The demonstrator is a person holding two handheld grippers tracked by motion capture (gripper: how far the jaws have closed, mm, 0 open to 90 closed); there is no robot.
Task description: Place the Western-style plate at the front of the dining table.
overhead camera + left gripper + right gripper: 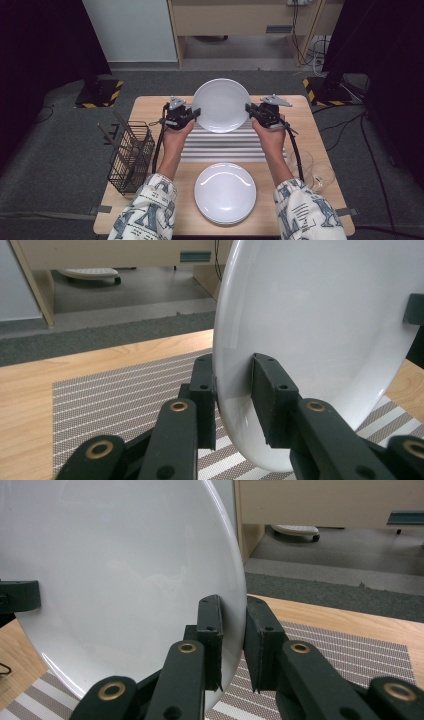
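Observation:
A white plate (221,105) hangs tilted above the striped mat (220,145), gripped on both sides. My left gripper (196,113) is shut on its left rim, and the left gripper view shows the plate (320,325) pinched between the black pads (267,400) of my left gripper (233,390). On the opposite edge my right gripper (248,109) is shut on the rim. Its own camera sees the plate (115,580) clamped in my right gripper (233,635), and the other gripper's jaw shows at the far edge.
A stack of white plates (225,193) lies on the wooden table (145,107) near the front edge. A black wire cutlery basket (131,156) stands at the left. Clear glasses (320,175) sit at the right. Cables trail from both grippers.

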